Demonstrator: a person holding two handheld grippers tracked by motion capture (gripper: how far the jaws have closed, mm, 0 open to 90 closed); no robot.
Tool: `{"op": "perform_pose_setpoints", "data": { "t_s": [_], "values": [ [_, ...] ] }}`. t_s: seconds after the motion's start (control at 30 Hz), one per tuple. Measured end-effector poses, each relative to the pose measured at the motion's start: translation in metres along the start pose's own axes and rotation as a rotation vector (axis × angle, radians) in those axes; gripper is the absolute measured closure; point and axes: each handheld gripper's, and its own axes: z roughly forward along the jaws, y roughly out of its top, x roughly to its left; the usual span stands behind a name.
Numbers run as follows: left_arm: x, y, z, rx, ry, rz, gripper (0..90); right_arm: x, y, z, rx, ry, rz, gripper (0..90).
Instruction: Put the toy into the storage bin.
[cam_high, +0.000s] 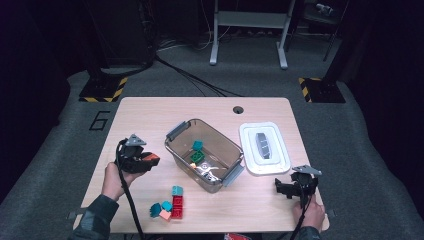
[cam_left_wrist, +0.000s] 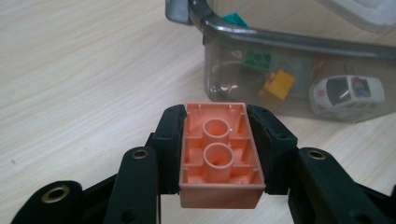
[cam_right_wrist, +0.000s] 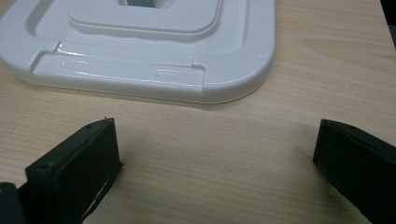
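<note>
Your left gripper (cam_left_wrist: 219, 154) is clamped on the orange brick (cam_left_wrist: 220, 154), hollow underside facing the camera, its long axis running along the jaws. The bin (cam_high: 176, 131) is the landmark: in the high view you hold the brick just left of its near-left wall, off the table. I judge the drop calls for carrying the brick rightward over that rim. Your right gripper (cam_right_wrist: 215, 158) stands wide and empty, right of the bin, just short of the white lid (cam_right_wrist: 154, 79); the left is nearer.
</note>
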Motion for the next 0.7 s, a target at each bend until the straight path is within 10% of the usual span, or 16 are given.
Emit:
{"op": "perform_pose_setpoints", "data": {
  "t_s": [0.7],
  "values": [
    [0.0, 0.061, -0.018, -0.101, 0.061, 0.033, 58.5, 0.0, 0.0, 0.0, 0.001, 0.0, 0.0, 0.0]
  ]
}}
